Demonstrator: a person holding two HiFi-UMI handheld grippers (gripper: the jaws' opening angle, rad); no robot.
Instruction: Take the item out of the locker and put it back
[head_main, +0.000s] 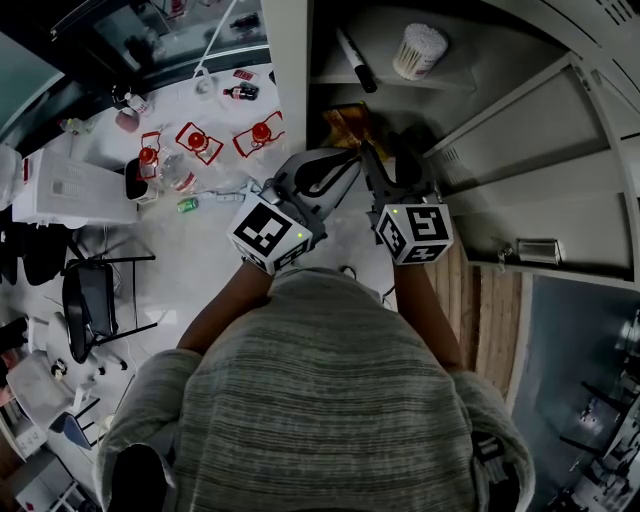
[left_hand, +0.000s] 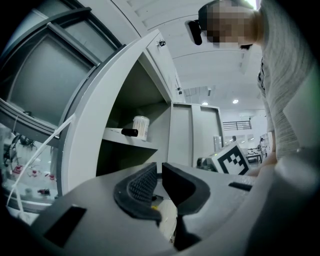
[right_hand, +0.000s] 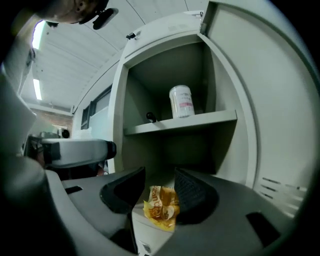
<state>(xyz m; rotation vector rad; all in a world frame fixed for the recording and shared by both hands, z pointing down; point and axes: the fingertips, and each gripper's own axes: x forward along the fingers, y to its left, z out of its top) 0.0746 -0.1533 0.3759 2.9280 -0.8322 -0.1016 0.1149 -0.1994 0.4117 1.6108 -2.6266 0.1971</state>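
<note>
The yellow snack packet (right_hand: 161, 207) lies on the locker's lower shelf (right_hand: 146, 231), just beyond and between the jaws of the right gripper (right_hand: 160, 176). Those jaws stand apart and do not press on it. Above the jaws, the upper shelf (right_hand: 200, 120) carries a tub of cotton swabs (right_hand: 181, 101) with a black marker (right_hand: 151, 117) lying beside it. The open locker door (right_hand: 272, 100) stands to the right of the jaws. The left gripper (left_hand: 160, 169) has its jaws almost together, with only a slim gap and nothing between them.
</note>
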